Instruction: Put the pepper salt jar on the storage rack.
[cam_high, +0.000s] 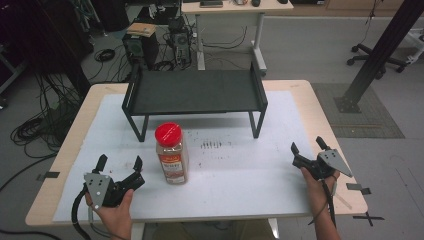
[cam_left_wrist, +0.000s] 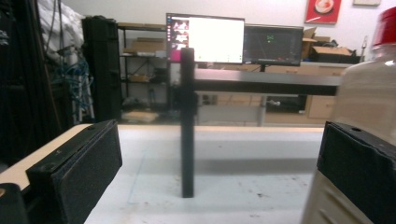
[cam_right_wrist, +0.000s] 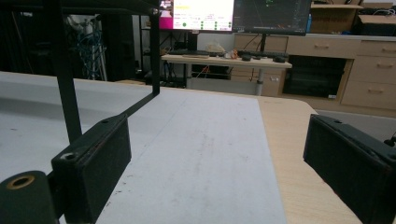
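Note:
A clear spice jar (cam_high: 171, 156) with a red lid stands upright on the white mat, just in front of the black shelf rack (cam_high: 195, 92). My left gripper (cam_high: 120, 164) rests open at the front left, a short way left of the jar. In the left gripper view the jar (cam_left_wrist: 369, 88) rises blurred behind the right jaw, and a rack leg (cam_left_wrist: 187, 121) stands straight ahead between the jaws. My right gripper (cam_high: 307, 147) sits open near the table's right edge, with nothing between its jaws. The right gripper view looks past the rack's legs (cam_right_wrist: 65, 74) at bare mat.
The white mat (cam_high: 240, 165) covers most of the wooden table (cam_high: 75, 125). The rack spans the back of the mat. Beyond the table lie cables, computer cases (cam_high: 179, 37), a second desk (cam_high: 230, 10) and a black post (cam_high: 375, 50) at the right.

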